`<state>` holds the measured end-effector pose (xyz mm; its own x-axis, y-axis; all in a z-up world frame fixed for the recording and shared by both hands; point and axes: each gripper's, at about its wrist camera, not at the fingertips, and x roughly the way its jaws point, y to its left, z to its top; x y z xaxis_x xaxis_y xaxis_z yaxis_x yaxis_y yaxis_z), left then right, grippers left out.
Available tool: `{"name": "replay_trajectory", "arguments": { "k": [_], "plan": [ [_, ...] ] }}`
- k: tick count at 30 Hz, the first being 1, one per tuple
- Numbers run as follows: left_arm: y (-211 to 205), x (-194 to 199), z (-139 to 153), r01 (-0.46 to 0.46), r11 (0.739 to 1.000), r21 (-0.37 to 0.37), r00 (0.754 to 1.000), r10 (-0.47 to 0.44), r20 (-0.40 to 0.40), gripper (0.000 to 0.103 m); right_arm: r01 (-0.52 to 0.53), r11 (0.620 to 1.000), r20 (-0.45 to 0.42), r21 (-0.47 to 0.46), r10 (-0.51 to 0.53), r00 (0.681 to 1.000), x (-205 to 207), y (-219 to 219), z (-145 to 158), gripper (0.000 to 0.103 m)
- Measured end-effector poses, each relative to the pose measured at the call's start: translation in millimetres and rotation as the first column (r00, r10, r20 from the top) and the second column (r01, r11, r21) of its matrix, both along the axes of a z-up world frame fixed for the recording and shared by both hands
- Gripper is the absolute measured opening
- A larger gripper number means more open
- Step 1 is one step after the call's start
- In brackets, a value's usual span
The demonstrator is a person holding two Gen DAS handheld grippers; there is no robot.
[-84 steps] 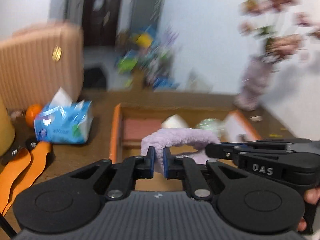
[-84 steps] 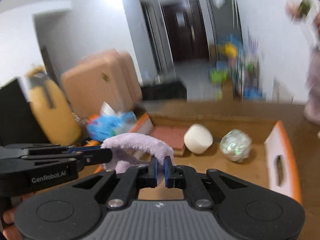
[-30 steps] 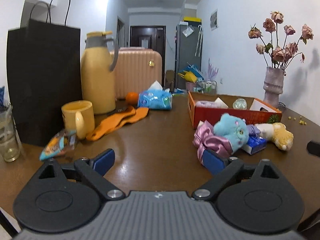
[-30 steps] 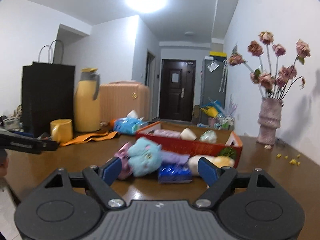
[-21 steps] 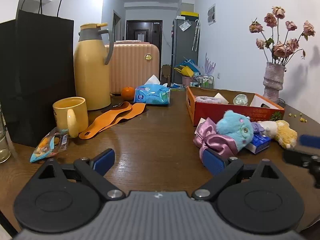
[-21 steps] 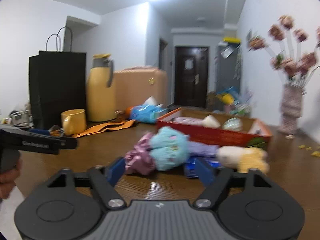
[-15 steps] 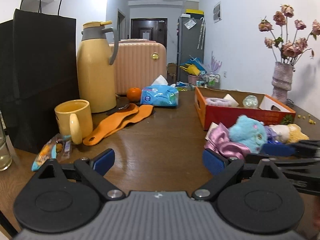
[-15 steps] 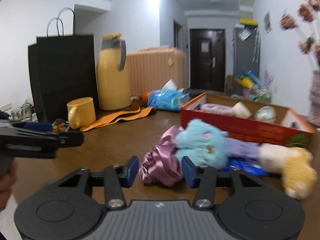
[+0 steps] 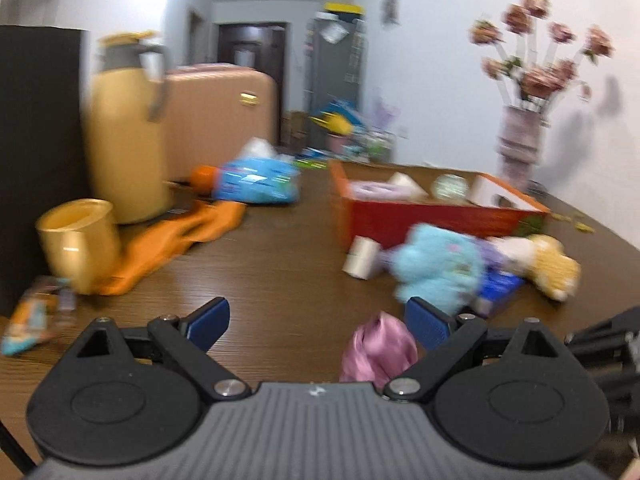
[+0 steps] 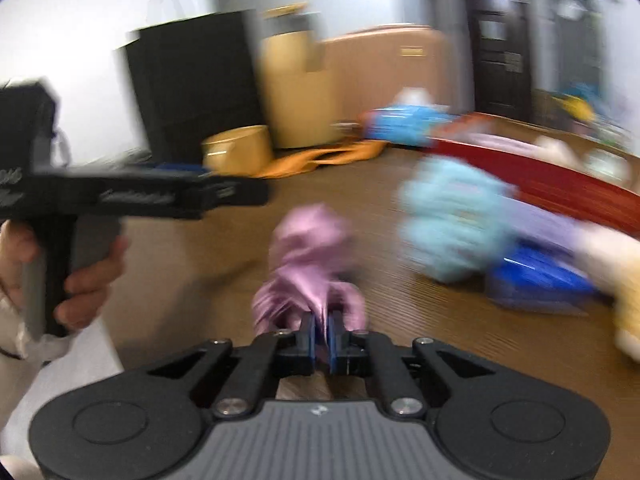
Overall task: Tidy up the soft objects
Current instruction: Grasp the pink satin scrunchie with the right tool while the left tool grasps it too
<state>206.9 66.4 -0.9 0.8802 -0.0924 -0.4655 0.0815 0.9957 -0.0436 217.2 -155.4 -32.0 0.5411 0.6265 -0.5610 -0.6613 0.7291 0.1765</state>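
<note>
A yellow flask (image 9: pixel 124 136), yellow mug (image 9: pixel 78 240) and black bag (image 9: pixel 36 128) line the tabletop's (image 9: pixel 280 280) left edge; a flower vase (image 9: pixel 520 148) stands far right.

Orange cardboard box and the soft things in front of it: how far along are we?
Done: the orange cardboard box already holds a fluffy lilac band, a white foam lump and a shiny ball. In hand: the right gripper has just closed on the pink satin scrunchie; the left gripper is open, empty. Left: the light-blue plush toy and yellow plush toy on the brown wooden table.
</note>
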Motion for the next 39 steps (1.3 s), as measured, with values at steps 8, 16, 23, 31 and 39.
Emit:
{"name": "replay_trajectory", "arguments": {
  "k": [8,16,23,31,39],
  "plan": [
    [-43,1,-9,0.220,0.969,-0.114,0.972,-0.228,-0.062,0.093,0.296,0.954,0.046,0.039,-0.298,0.953,-20,-71,2,0.015],
    [-78,24,-9,0.254,0.964,-0.081,0.963,-0.260,-0.071,0.086,0.333,0.933,0.026,0.134,-0.339,0.940,-25,-88,16,0.033],
    [-96,53,-29,0.264,0.958,-0.117,0.947,-0.280,-0.156,0.048,0.428,0.896,0.036,0.117,-0.434,0.900,-31,-83,11,0.043],
    [-87,6,-24,0.134,0.983,-0.125,0.969,-0.156,-0.193,0.045,0.496,0.868,0.080,-0.018,-0.494,0.866,-21,-67,-2,0.043],
    [-87,-19,-22,0.172,0.977,-0.123,0.965,-0.192,-0.177,0.047,0.447,0.871,-0.120,0.202,-0.431,0.894,-13,-80,11,0.044]
  ]
}}
